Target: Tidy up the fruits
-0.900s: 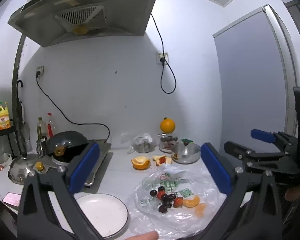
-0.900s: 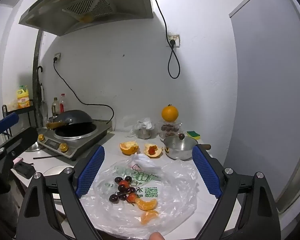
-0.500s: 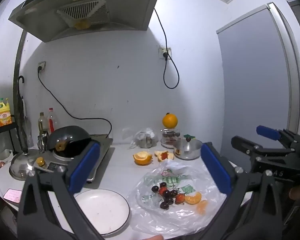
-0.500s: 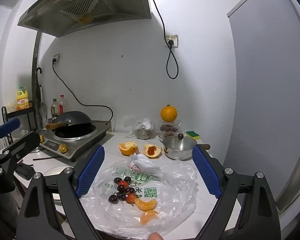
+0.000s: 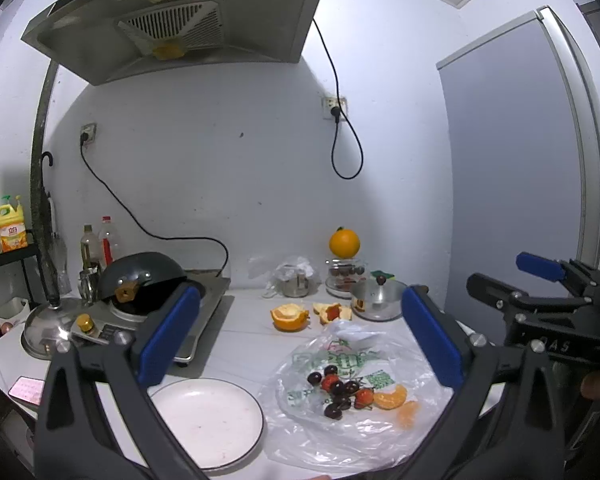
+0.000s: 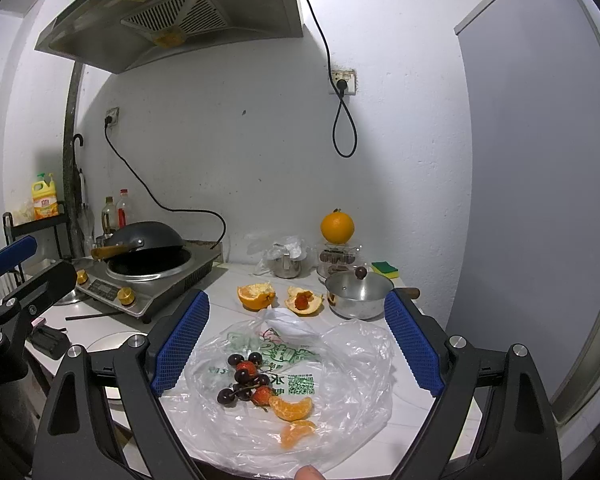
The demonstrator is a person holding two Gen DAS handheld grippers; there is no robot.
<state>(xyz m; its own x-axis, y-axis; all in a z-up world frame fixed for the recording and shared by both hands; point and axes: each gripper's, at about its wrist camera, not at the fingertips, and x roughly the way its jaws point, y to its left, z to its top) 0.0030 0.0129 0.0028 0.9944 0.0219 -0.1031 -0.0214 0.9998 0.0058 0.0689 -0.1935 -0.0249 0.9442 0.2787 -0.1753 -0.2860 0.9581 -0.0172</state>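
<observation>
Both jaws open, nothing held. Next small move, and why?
Probably lower the right gripper toward the orange segment on the plastic bag: it lies apart from the tangled cherries, and the white plate beside the bag sits bare.

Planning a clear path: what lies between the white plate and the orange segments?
The dark cherries and strawberries on the plastic bag, in the left wrist view.

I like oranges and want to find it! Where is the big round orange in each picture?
Left wrist view: the whole orange sits on a glass jar at the back, right of centre.
Right wrist view: same orange, centre-right, on the jar.
Shared landmark: the steel pot in front.
</observation>
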